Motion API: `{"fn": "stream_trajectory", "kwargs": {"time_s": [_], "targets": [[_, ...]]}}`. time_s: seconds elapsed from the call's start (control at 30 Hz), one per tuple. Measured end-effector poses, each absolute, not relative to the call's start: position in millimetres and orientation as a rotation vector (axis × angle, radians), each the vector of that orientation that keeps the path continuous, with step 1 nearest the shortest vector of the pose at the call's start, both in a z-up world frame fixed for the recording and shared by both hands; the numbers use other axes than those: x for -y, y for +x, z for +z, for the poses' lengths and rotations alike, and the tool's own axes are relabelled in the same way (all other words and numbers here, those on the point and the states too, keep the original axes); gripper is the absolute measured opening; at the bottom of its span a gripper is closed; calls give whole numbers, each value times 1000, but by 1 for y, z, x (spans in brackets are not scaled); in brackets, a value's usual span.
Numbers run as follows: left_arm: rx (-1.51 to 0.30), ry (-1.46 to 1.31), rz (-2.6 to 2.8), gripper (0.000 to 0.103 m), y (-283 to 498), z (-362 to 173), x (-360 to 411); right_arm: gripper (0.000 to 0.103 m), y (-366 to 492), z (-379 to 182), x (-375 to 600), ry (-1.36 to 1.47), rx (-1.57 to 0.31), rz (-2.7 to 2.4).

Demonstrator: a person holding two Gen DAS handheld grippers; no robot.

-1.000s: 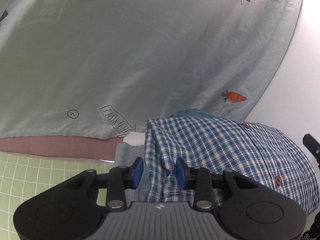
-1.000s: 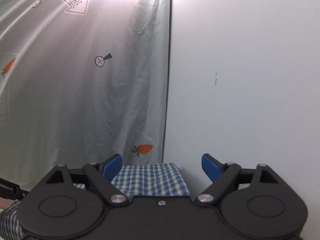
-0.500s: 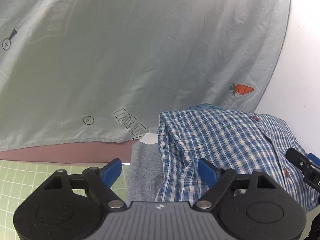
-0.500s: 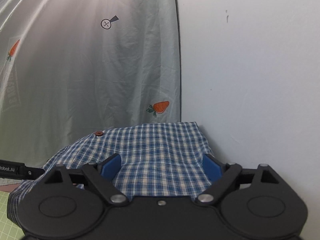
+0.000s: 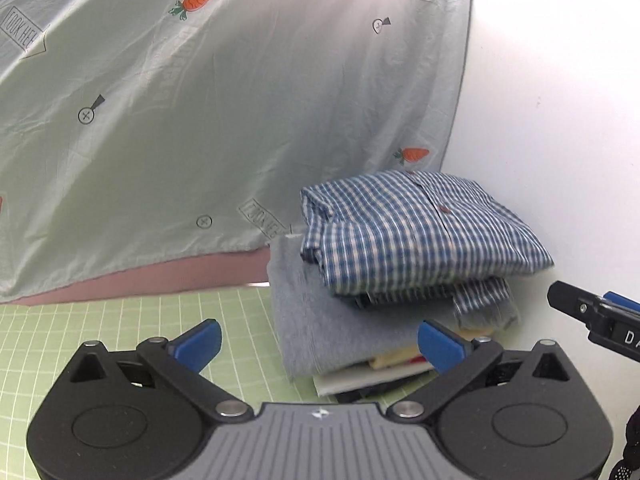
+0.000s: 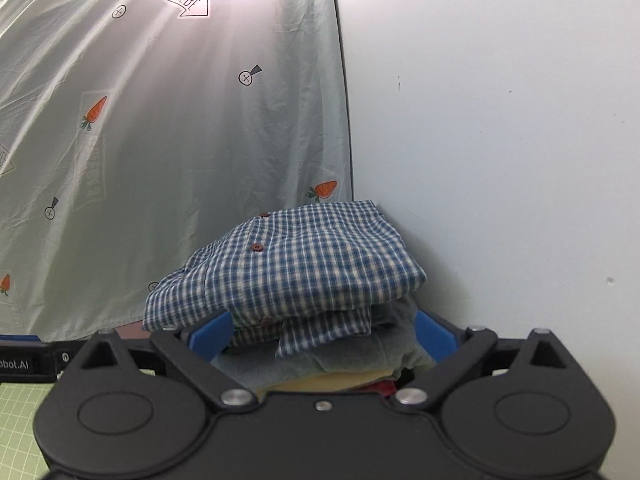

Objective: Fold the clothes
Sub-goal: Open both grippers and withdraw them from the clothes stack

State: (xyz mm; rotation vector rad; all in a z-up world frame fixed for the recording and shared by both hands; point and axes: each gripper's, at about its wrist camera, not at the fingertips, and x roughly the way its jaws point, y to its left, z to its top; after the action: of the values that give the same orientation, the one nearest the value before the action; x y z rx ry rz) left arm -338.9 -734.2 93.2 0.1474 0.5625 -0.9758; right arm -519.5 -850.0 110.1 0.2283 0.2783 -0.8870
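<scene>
A folded blue-and-white checked shirt [image 5: 420,232] [image 6: 304,264] lies on top of a stack of folded clothes in the corner. Under it is a grey-blue garment [image 5: 332,320], with cream, white and dark layers below. My left gripper [image 5: 318,342] is open and stands a little back from the stack, holding nothing. My right gripper [image 6: 322,334] is open too, its blue pads on either side of the stack's near edge without gripping it. The right gripper's tip shows at the right edge of the left wrist view.
A pale green sheet [image 5: 200,120] printed with carrots hangs behind the stack. A white wall [image 6: 500,160] closes the right side. A green grid mat [image 5: 160,320] covers the table, with a pink strip [image 5: 160,276] along its back edge.
My left gripper opened, let go of the checked shirt and drew back. Both grippers pulled away from the stack, so more of it shows.
</scene>
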Motion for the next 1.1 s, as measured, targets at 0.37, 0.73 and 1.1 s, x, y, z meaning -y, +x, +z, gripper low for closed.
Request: {"fn": "stream_trajectory", "kwargs": {"time_s": [0.37, 0.73, 1.1], "targets": [[-617, 256, -1056, 103, -404, 75, 665, 99, -587, 85, 763, 265, -383, -937], [-609, 297, -1116, 103, -437, 73, 632, 103, -615, 72, 722, 292, -427, -942], [-600, 291, -1117, 103, -441, 75, 624, 103, -622, 70, 717, 293, -442, -950]]}}
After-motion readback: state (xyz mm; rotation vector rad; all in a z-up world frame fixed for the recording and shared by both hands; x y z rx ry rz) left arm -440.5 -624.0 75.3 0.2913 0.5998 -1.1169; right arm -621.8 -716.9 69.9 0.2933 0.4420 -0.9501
